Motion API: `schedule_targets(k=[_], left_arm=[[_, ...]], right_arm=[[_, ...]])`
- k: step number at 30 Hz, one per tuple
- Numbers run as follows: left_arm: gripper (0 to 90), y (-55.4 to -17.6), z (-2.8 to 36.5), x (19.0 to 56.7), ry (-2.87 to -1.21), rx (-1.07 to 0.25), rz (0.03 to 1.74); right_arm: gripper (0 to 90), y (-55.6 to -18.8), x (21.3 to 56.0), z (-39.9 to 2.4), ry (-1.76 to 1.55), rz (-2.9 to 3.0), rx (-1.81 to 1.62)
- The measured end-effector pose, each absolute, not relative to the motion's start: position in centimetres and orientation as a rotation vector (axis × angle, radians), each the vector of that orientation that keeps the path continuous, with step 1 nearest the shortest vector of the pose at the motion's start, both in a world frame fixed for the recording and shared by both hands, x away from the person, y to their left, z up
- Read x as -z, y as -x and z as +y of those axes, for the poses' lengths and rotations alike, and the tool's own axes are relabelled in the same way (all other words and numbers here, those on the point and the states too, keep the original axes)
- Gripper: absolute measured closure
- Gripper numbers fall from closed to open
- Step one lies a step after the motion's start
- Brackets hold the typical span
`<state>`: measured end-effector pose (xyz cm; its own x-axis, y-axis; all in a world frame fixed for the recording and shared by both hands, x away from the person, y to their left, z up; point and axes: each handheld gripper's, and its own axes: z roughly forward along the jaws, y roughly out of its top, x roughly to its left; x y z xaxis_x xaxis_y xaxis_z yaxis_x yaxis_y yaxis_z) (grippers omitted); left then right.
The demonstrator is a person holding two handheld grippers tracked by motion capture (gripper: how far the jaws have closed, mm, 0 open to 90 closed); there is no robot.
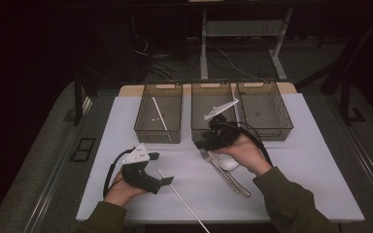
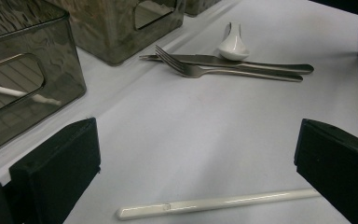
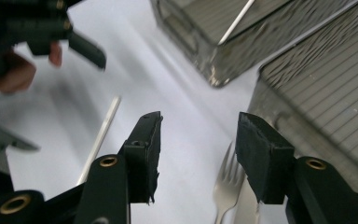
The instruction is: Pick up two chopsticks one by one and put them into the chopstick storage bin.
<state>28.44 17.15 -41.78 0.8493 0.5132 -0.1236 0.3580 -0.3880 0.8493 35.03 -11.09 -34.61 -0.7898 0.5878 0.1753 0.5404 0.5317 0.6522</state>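
Three smoked-plastic bins (image 1: 264, 104) stand in a row along the far edge of the tabletop (image 1: 311, 165), apparently one per kind of utensil: the left bin (image 1: 158, 114) already holds a white chopstick (image 1: 159, 112) laid lengthwise.

A fork (image 2: 223, 71), a knife (image 2: 242, 61) and a white ceramic spoon (image 2: 233, 44) lie bunched together near the middle of the tabletop, just in front of the middle bin, the spoon resting on the knife.

The right tool (image 3: 198, 144) hangs over that bunch with its jaws about half open and nothing between them; the fork's tines show just beyond the gap, so the fork looks like its next pick.

The left tool (image 2: 196, 154) rests near the front edge, jaws wide apart and empty, straddling a second chopstick (image 2: 214, 204) that lies flat on the tabletop, probably lined up to close across its narrow width.
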Motion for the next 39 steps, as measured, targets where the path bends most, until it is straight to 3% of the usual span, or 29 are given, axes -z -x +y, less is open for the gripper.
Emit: schedule_targets(k=[21,39], left_arm=[[0.0,-28.4,17.1,41.8,-2.020,-0.193,0.649],[0.0,-28.4,17.2,41.8,-2.028,-0.195,0.639]], right_arm=[[58.2,-29.3,40.3,-8.2,-0.891,2.863,-1.004],[59.1,-26.8,42.1,-5.0,-0.735,2.937,-0.952]])
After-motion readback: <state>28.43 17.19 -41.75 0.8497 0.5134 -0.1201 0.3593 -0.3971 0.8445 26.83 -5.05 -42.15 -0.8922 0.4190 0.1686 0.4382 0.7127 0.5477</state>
